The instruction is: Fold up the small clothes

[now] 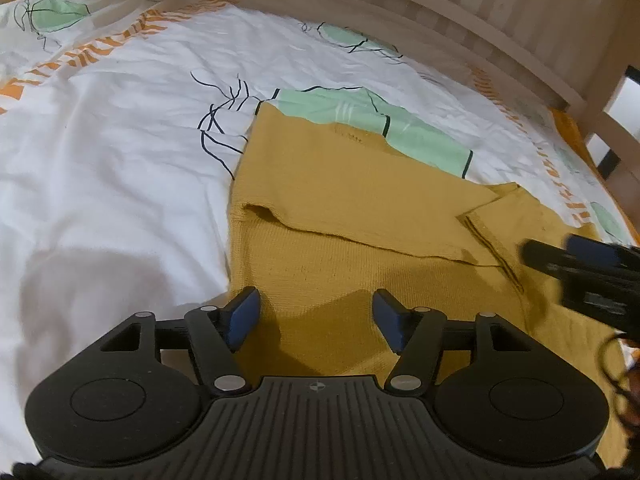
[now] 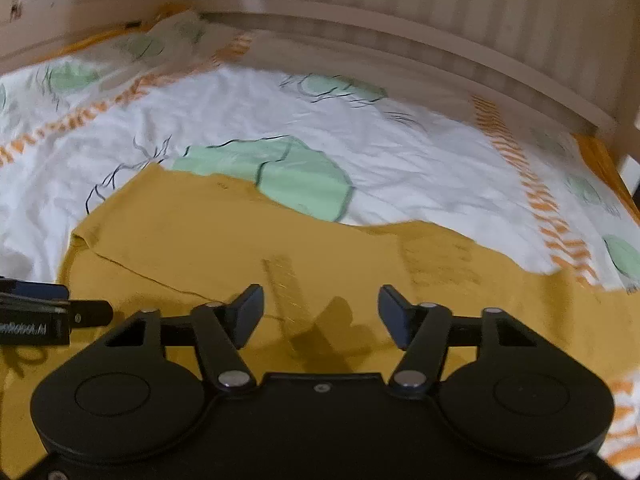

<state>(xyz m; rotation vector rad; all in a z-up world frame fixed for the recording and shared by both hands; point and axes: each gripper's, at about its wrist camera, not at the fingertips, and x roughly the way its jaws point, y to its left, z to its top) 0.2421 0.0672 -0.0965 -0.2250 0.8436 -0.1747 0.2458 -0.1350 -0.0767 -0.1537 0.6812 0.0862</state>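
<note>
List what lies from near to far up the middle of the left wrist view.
left gripper with jaws open → mustard garment with a flap folded across it → green patch on the white bedsheet → wooden bed frame.

Left gripper: matte black, blue pads, silver rivets, ribbed base. Right gripper matches, smooth base, white lettering.

sweater: its near part is hidden under the left tongs' body, and its right end is cut off by the frame edge in the left wrist view
right tongs: blurred beside the sweater, jaws cut off by the edge
bed sheet: motion-blurred beyond the sweater in the right wrist view; the print is smeared
sweater stitching: too blurred to tell
</note>
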